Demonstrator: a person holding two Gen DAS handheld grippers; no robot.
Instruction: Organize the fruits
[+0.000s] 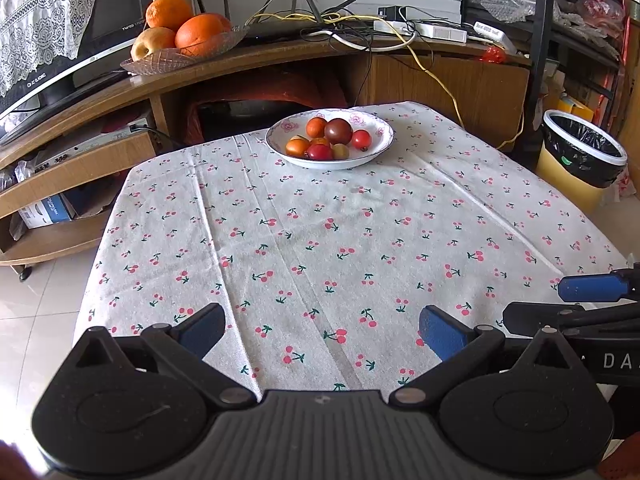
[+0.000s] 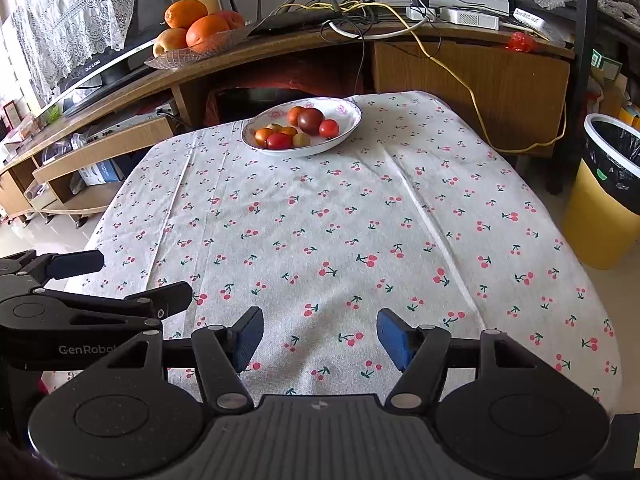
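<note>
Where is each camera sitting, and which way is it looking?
Left wrist view: sits on the left gripper, looking down across the cherry tablecloth to the bowl of small fruits; its open fingers and the right gripper's blue pad show.
Right wrist view: sits on the right gripper, facing the same way; its open fingers and the left gripper at the left edge show.
Both share the tablecloth, bowl, glass dish of oranges and yellow bin.
</note>
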